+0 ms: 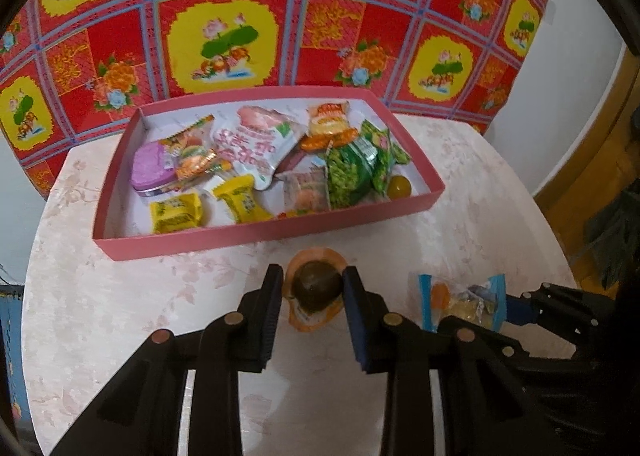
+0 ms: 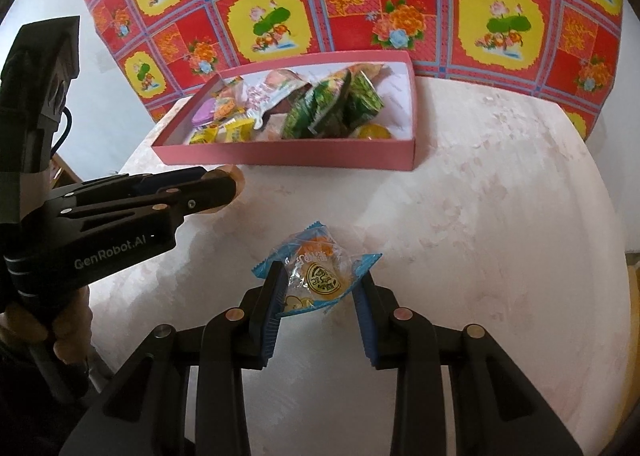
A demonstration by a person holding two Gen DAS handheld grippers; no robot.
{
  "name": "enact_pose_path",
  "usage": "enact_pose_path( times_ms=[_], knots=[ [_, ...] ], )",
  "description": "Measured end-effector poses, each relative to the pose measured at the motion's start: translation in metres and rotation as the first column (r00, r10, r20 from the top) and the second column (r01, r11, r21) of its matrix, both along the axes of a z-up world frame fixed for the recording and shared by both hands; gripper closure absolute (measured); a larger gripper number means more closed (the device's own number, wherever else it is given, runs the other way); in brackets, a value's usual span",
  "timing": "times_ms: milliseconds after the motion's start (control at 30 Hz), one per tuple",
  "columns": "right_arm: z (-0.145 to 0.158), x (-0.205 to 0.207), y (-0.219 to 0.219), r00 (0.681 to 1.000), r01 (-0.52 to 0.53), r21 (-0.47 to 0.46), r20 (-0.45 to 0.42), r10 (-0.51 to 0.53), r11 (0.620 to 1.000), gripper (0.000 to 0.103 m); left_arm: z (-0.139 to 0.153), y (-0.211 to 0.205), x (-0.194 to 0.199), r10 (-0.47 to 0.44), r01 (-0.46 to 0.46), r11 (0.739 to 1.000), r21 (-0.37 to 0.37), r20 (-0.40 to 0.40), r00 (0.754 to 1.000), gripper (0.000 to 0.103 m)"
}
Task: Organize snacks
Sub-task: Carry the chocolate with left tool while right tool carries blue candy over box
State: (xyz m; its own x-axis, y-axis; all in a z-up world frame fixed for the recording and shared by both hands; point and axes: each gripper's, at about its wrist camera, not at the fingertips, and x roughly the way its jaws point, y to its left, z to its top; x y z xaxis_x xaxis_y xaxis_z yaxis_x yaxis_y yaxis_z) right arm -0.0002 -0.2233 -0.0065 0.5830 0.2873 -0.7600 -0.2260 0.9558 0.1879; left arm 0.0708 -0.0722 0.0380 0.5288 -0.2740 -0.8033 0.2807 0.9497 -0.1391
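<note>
The left gripper is clamped on a round orange jelly cup, held just above the pale table, in front of the pink box of snacks. The right gripper pinches a blue-edged clear candy packet by its sides, its long axis running left to right between the pads.

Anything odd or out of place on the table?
Nothing damaged or spilled. Only two snacks sit outside the pink box: an orange jelly cup in the left gripper, a blue-wrapped snack in the right gripper.
</note>
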Motion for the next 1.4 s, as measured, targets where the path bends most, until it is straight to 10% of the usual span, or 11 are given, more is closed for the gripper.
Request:
enact_pose_path(
  times_ms=[1400],
  knots=[
    [0.044, 0.115, 0.028, 0.994, -0.037, 0.040, 0.103, 0.032, 0.999, 0.069, 0.019, 0.036, 0.119, 0.125, -0.129, 0.991, 0.025, 0.098, 0.987, 0.071]
  ],
)
